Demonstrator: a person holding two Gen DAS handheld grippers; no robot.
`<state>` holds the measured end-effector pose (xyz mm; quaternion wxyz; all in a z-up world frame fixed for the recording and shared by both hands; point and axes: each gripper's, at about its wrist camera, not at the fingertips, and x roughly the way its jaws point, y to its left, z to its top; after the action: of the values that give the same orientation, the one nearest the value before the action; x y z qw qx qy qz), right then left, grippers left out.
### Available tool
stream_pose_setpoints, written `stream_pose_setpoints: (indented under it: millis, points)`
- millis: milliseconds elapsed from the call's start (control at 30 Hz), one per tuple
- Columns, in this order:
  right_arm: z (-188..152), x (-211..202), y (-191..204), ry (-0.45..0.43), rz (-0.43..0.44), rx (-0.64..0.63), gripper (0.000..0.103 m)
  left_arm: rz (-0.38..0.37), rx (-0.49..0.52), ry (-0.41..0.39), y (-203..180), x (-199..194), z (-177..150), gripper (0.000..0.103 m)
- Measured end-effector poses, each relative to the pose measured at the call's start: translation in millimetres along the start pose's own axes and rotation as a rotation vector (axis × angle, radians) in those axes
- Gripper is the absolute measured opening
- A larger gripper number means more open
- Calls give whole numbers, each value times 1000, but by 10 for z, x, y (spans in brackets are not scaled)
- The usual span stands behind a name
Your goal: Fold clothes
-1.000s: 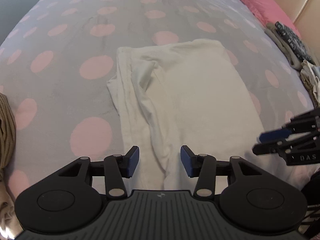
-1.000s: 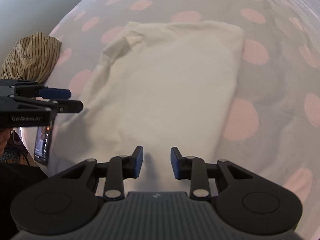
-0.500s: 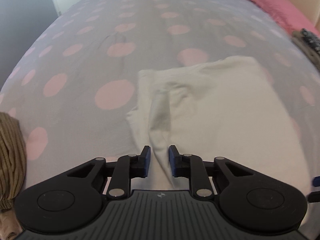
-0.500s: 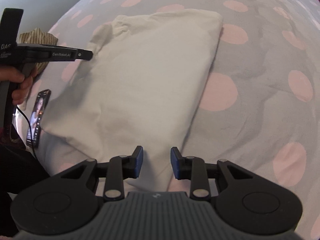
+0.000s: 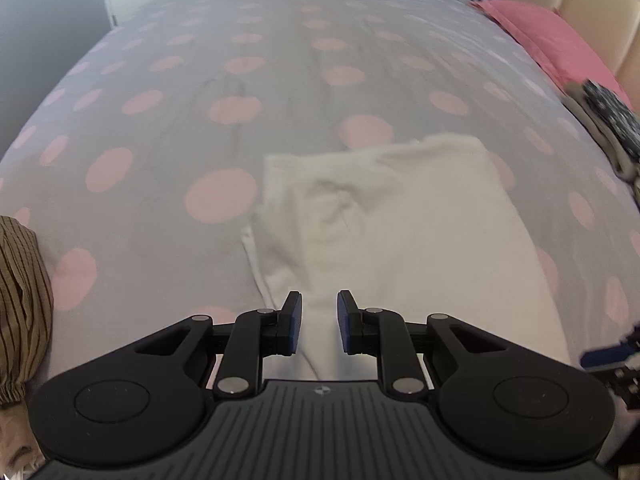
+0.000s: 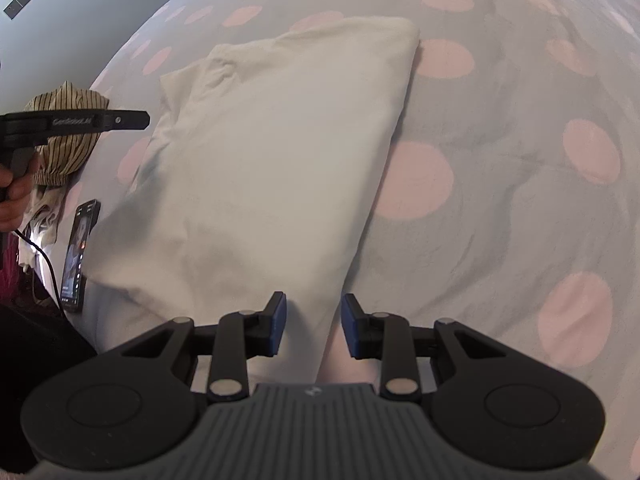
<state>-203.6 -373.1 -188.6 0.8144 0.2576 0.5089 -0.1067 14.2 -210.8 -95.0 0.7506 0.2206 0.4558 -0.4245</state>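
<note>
Parted fingers [image 5: 293, 322] over white garment [image 5: 400, 232]

A cream garment [image 5: 404, 232] lies before me, folded into a long rectangle, flat on the dotted bedspread [image 5: 224, 92].

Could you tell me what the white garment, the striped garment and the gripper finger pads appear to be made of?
The white garment looks like soft matte knit, perhaps cotton: it creases gently and shows no sheen. The striped garment seems a thin woven fabric, tan with dark pinstripes, crumpled in fine wrinkles. The left gripper finger pads look like blue rubber or plastic, matte; which one is unclear.
</note>
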Motion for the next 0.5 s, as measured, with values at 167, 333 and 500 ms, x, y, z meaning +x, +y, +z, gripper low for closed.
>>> stream_pose_setpoints:
  millis: [167,333,500]
  points:
    - [-129,4,-28,18,25,-17,33,-105,33,119,6,-64,-314,29]
    - [-267,49,-80,40,41,-13,33,-120,-11,175,76,-59,-621,47]
    - [-350,110,-143,43,70,42,33,-143,-92,216,165,1,-802,38]
